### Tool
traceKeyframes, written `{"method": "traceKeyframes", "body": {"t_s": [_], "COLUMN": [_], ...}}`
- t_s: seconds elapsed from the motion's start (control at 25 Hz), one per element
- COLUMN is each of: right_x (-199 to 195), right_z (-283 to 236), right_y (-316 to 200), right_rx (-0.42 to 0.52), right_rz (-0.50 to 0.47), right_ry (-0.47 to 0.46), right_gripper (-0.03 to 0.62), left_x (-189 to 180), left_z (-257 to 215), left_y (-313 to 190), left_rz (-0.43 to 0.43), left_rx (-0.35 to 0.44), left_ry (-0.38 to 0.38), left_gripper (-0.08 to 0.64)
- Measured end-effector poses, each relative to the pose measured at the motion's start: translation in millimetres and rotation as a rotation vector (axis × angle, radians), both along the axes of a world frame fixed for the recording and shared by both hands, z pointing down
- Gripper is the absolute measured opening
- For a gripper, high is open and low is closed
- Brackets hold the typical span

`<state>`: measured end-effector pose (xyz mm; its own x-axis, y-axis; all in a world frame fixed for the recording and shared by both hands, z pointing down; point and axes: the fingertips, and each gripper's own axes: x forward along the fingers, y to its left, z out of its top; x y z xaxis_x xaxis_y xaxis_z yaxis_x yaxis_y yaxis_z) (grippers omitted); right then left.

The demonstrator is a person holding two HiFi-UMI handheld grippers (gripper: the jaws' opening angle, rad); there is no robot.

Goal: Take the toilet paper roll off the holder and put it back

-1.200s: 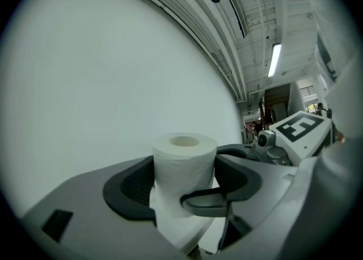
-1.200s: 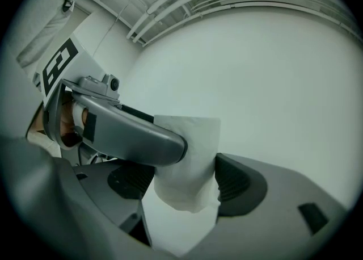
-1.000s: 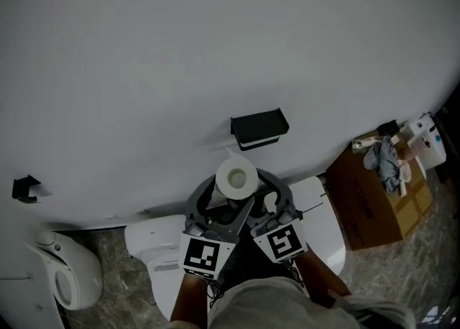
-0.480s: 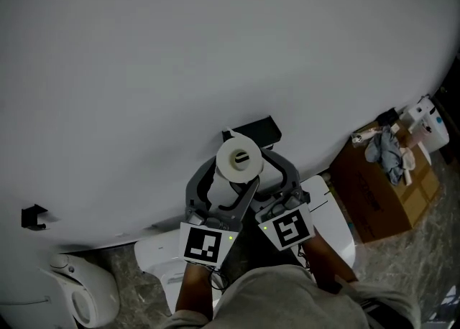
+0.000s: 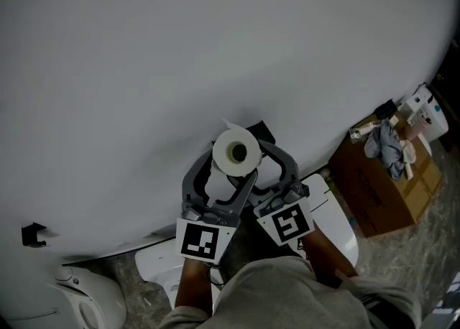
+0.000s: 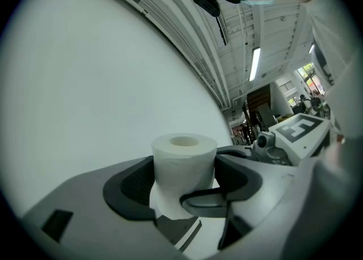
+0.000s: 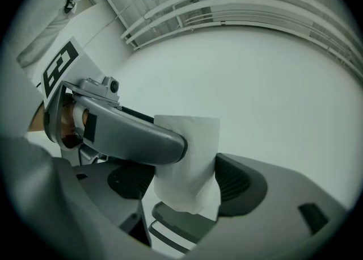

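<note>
head view: my left gripper [image 5: 221, 177] and right gripper [image 5: 267, 169] cross beneath a white toilet paper roll [image 5: 236, 153]. it sits between both sets of fingers, its hollow core facing the camera. a black wall-mounted holder [image 5: 263, 132] peeks out just past my fingertips, behind the roll, on the pale grey wall [image 5: 144, 69].

left gripper view: my dark ribbed pads [image 6: 131, 188] pinch the roll's sides, and it stands upright between them.

right gripper view: these pads [image 7: 241, 184] clamp the same roll, and the left gripper's grey finger [image 7: 130, 134] lies across its near side.
</note>
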<state>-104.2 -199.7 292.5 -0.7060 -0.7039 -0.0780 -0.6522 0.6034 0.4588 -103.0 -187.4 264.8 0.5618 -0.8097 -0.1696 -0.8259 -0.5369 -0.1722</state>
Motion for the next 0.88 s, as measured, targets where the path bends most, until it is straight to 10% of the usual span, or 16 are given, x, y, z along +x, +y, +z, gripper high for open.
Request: {"method": "traceKeyframes", "body": {"t_s": [0.88], "right_x": [-6], "right_z": [58], "right_y": [-103], "right_rx": [-0.225], "right_rz": [-0.092], "right_ry": [-0.071], "right_gripper": [0.336], "left_x": [-4], "left_z": [60], "left_y": [-109], "left_rz": [-0.098], "left_rx": [-0.187], "left_ry": [-0.007], "left_gripper": [0.337]}}
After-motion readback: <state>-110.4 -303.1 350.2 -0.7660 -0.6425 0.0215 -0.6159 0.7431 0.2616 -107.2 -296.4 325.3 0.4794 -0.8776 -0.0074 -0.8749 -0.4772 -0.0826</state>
